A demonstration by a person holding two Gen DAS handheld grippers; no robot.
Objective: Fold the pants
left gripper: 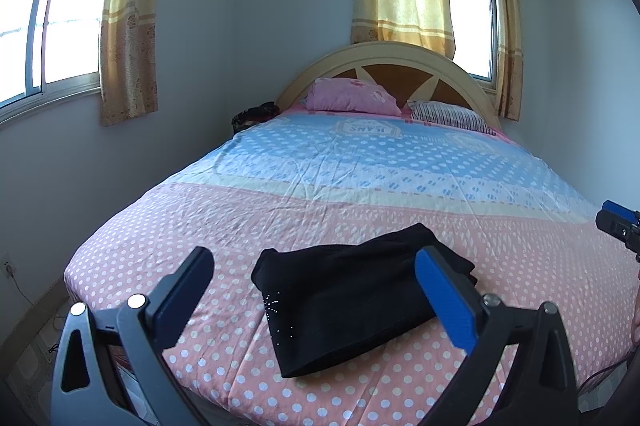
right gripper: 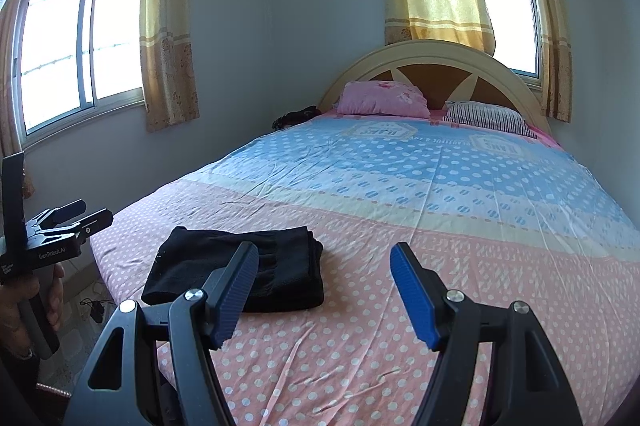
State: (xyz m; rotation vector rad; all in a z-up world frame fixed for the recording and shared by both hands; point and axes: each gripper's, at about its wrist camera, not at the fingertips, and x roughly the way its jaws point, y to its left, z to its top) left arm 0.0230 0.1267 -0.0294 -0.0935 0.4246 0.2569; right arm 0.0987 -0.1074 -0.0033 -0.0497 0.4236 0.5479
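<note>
The black pants point(left gripper: 352, 302) lie folded into a compact rectangle on the pink dotted part of the bed sheet point(left gripper: 280, 210), near the foot of the bed. They also show in the right wrist view point(right gripper: 240, 274). My left gripper point(left gripper: 316, 266) is open and empty, held above and just in front of the pants. My right gripper point(right gripper: 324, 262) is open and empty, to the right of the pants. The left gripper also shows at the left edge of the right wrist view point(right gripper: 86, 212), and the right gripper at the right edge of the left wrist view point(left gripper: 620, 222).
A pink pillow point(left gripper: 352, 98) and a striped pillow point(left gripper: 448, 116) lie by the wooden headboard point(left gripper: 400, 58). A dark bundle point(left gripper: 252, 116) sits at the far left bed corner. Windows with yellow curtains point(left gripper: 128, 26) are behind. Cables lie on the floor point(right gripper: 94, 306) left of the bed.
</note>
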